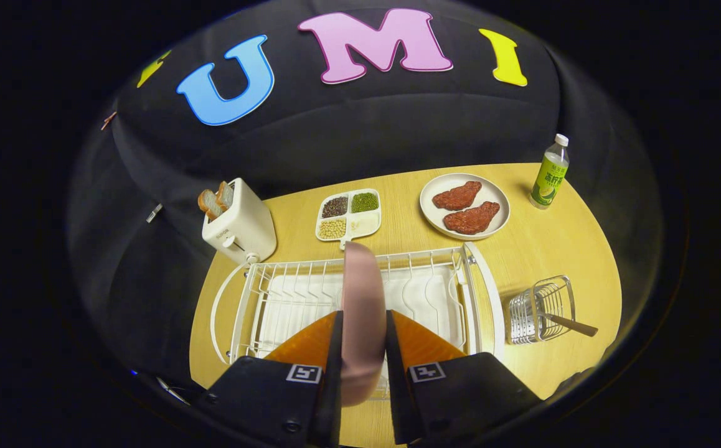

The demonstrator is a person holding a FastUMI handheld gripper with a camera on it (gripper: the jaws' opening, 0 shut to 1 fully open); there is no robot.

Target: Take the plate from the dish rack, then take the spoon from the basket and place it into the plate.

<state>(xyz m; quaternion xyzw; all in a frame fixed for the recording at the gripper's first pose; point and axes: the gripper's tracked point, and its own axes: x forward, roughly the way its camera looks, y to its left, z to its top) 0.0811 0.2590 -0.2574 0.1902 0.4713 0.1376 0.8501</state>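
While the gripper (363, 330) has both fingers pressed on the pink plate (361, 292), edge-on between them, the plate stands over the middle of the white dish rack (485, 292). I cannot tell if it is lifted clear of the rack slots or resting in them. So step one looks in progress: plate grasped, not set down on the table (560, 242) anywhere. Spoon (569, 323) is untouched, its handle sticking out of the wire basket (538, 311) just right of the rack. Left to do, by my read: carry plate out, put it down, release, fetch spoon, drop it in the plate. Far side holds toaster (239, 227), sectioned tray (349, 214), meat dish (465, 205), bottle (550, 173), none needed.
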